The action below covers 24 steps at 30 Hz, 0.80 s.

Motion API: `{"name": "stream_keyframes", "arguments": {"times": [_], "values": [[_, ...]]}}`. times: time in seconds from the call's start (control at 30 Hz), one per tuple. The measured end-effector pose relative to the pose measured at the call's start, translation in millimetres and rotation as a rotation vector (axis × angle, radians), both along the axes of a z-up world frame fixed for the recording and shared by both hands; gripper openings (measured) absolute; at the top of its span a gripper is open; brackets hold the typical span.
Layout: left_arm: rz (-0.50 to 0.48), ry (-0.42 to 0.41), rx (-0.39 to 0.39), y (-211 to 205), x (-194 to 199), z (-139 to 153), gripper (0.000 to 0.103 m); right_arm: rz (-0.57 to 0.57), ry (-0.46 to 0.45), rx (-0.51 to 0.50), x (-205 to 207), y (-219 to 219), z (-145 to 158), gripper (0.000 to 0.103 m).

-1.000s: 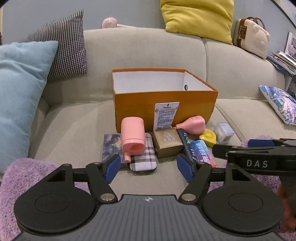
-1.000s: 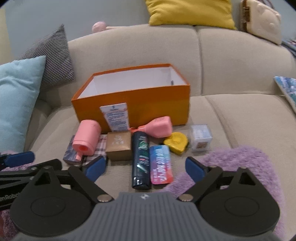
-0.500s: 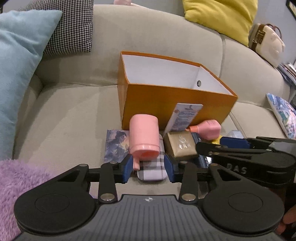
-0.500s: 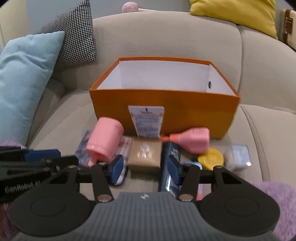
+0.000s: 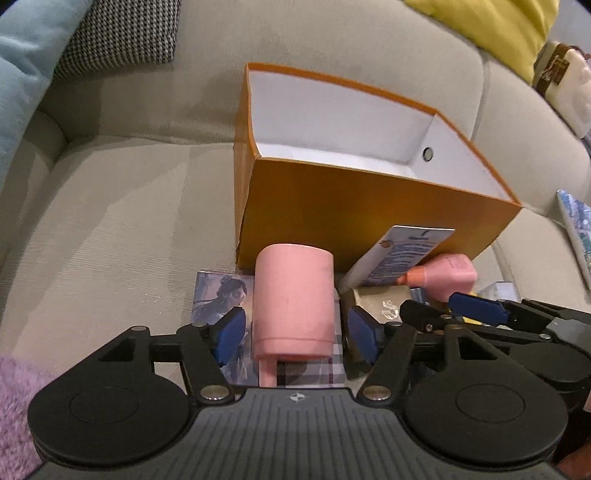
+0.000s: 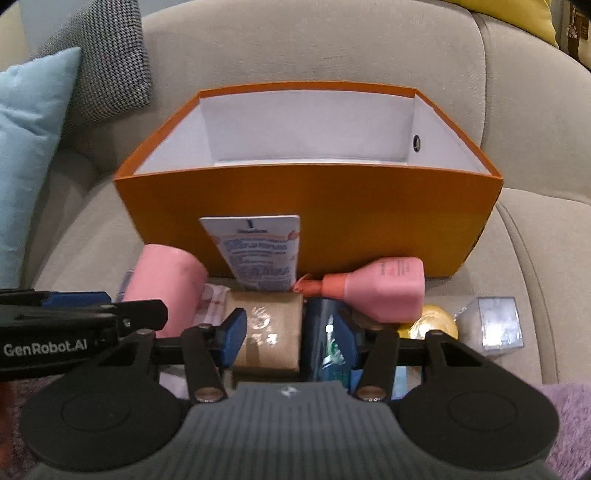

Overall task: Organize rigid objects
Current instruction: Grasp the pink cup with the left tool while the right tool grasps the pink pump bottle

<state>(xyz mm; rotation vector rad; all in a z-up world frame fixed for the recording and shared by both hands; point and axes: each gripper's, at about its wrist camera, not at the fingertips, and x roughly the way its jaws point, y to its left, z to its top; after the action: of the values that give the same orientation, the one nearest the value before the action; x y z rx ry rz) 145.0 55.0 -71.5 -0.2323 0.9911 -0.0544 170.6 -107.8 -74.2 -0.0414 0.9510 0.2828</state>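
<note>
An open orange box (image 5: pixel 354 218) with a white inside stands on the sofa; it also shows in the right wrist view (image 6: pixel 310 206). Small objects lie along its front. My left gripper (image 5: pixel 293 334) straddles a pink cylinder (image 5: pixel 293 299) lying on a plaid case, with the pads close on both sides and small gaps showing. My right gripper (image 6: pixel 290 330) straddles a gold box (image 6: pixel 266 332) and the top of a dark tube (image 6: pixel 325 343). A pink bottle (image 6: pixel 384 290), a white tube (image 6: pixel 258 251), a yellow tape measure (image 6: pixel 430 325) and a clear cube (image 6: pixel 495 325) lie nearby.
A picture card (image 5: pixel 221 295) lies left of the pink cylinder. A blue cushion (image 6: pixel 29 140) and a checked cushion (image 6: pixel 103 59) lean at the left. A yellow cushion (image 5: pixel 491 29) sits on the backrest. A purple furry rug (image 5: pixel 14 398) covers the sofa's front edge.
Both grippers have moved forward and down onto the row of objects. Their jaws narrowed from wide open to half a second ago, then widened a little around the objects.
</note>
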Motion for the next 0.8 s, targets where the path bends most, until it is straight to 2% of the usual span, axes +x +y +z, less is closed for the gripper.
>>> {"name": "stream_keyframes", "arguments": {"times": [0.3, 0.4, 0.47, 0.57, 0.67, 0.73, 0.8], "values": [[-0.024, 0.070, 0.031, -9.6, 20.4, -15.1, 0.078, -0.024, 0.029, 0.005, 9.5, -9.6, -10.1, 0.054], [-0.034, 0.079, 0.050, -12.8, 22.4, -20.5, 0.075, -0.026, 0.045, 0.018, 13.2, -12.6, -12.4, 0.054], [-0.038, 0.079, 0.066, -13.7, 22.7, -21.4, 0.066, -0.028, 0.035, 0.007, 15.2, -14.8, -12.0, 0.054], [-0.057, 0.072, 0.068, -14.5, 23.4, -21.3, 0.063, -0.017, 0.001, -0.046, 20.6, -18.4, -9.5, 0.054], [-0.052, 0.070, 0.056, -15.6, 24.7, -20.3, 0.063, 0.060, 0.005, -0.100, 27.1, -18.7, -7.6, 0.053], [-0.054, 0.065, 0.054, -17.8, 24.0, -17.5, 0.063, 0.151, -0.009, -0.184, 27.3, -12.5, -6.8, 0.052], [-0.058, 0.067, 0.051, -20.8, 23.1, -14.9, 0.063, 0.228, -0.062, -0.295, 23.8, -5.7, -4.7, 0.052]]}}
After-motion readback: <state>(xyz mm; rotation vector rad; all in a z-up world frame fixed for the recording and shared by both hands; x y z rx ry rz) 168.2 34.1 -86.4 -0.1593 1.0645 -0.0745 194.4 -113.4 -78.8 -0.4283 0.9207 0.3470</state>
